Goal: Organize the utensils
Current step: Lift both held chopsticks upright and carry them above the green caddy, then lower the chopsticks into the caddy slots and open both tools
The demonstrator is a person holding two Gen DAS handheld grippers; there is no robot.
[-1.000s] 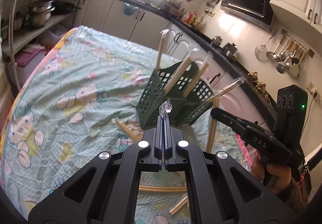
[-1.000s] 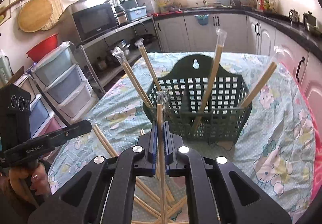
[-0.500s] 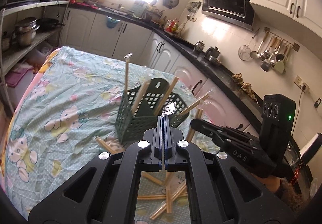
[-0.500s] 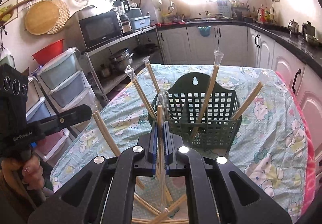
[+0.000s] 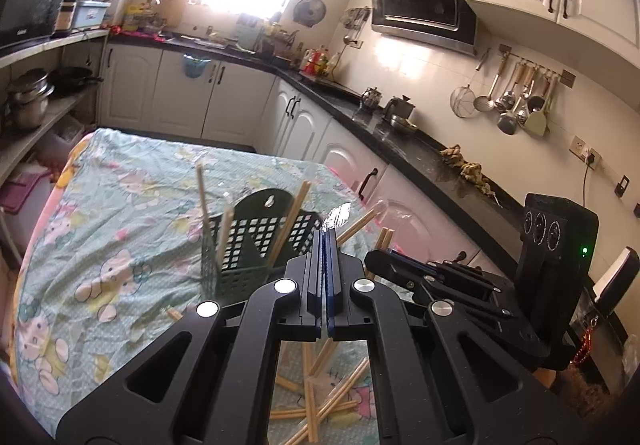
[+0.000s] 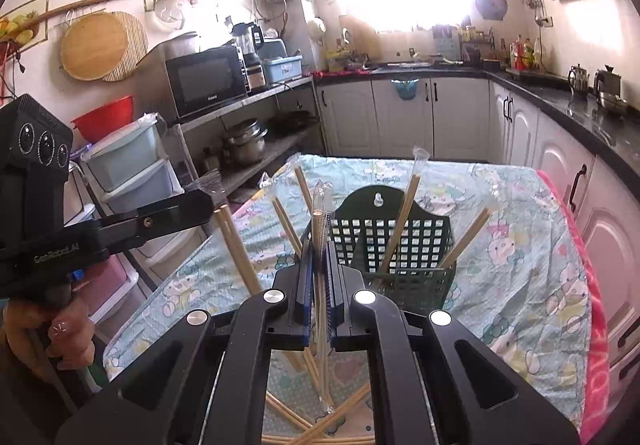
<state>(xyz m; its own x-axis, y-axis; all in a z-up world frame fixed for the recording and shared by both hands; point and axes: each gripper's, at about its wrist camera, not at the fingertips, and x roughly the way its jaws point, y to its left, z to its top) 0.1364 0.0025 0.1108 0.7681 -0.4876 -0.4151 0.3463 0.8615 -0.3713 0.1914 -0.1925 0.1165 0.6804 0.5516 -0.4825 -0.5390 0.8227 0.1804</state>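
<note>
We pinch a wrapped chopstick pair in each gripper, left (image 5: 325, 241) and right (image 6: 319, 245), jaws pressed on them, seemingly to drop both into the basket (image 6: 404, 241).

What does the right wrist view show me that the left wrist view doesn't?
Only the right wrist view shows the microwave, the red bowl, the plastic drawers, and the right tool shut on a wrapped chopstick pair.

Only the left wrist view shows the range hood, the hanging ladles, and the left tool shut on a chopstick wrapper.

Both show the green basket with chopsticks standing in it, the loose chopsticks on the patterned tablecloth, and the bright window.
</note>
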